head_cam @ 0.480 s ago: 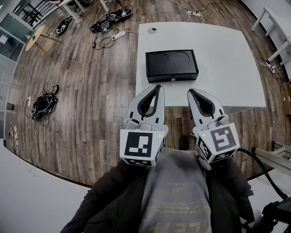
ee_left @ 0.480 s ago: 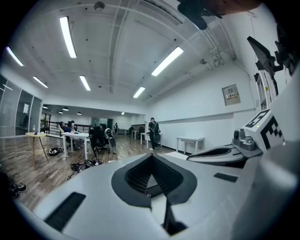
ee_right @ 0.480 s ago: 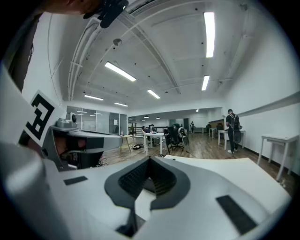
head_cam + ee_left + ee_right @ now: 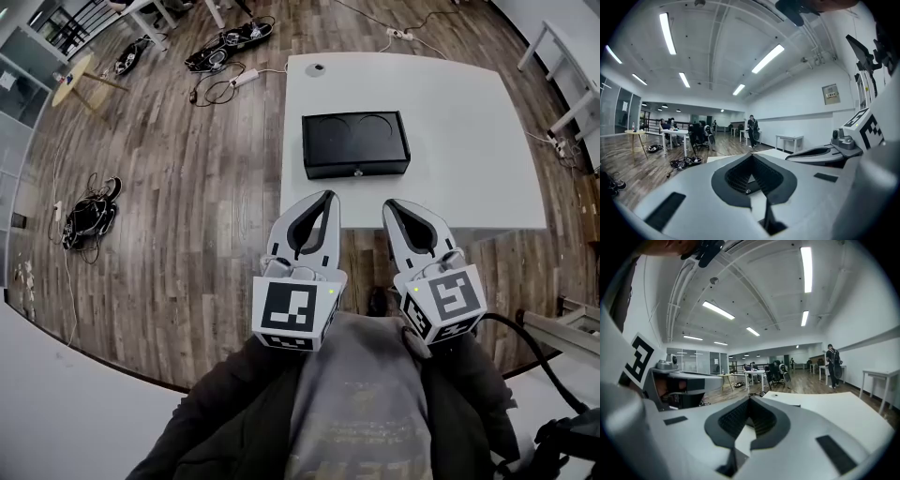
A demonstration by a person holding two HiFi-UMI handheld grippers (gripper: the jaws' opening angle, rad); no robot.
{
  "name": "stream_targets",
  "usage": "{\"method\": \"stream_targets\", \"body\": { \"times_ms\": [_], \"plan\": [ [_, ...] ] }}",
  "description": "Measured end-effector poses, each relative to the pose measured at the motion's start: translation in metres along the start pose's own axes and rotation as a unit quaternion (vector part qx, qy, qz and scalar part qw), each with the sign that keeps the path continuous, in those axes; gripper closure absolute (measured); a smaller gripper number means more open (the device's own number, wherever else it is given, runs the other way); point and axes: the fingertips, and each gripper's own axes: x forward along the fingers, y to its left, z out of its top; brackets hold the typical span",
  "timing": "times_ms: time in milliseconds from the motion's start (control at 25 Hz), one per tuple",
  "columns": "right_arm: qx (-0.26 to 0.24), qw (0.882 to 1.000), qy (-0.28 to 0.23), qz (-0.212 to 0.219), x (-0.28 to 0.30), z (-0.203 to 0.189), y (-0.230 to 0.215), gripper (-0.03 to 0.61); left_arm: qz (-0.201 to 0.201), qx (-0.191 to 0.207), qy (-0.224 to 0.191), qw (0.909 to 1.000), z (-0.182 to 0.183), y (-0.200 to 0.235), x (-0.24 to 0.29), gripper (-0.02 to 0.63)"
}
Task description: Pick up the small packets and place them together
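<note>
White tabletop [image 4: 469,122] carries a black box [image 4: 355,142]; no small packets visible in any view. Left claw [image 4: 325,199] and right claw [image 4: 389,206] both pressed together, empty, near tabletop's front edge. Task judged unstarted.

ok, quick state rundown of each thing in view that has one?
Left gripper: shut, empty, in the air.
Right gripper: shut, empty, in the air beside the left one.
Black box: closed, flat on the table, untouched.
Packets: none in view.
</note>
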Motion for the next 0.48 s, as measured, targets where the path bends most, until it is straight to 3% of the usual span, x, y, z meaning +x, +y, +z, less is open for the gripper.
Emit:
{"method": "stream_targets", "body": {
  "times_ms": [320,480],
  "plan": [
    [0.01,0.999,0.033,0.024,0.004,-0.029,0.035,0.574,-0.03,-0.021,0.063,0.9974,-0.058,0.01,-0.025,0.611],
    [0.028,0.999,0.038,0.012,0.007,-0.036,0.042,0.574,-0.036,-0.033,0.061,0.997,-0.063,0.023,-0.035,0.611]
  ]
}}
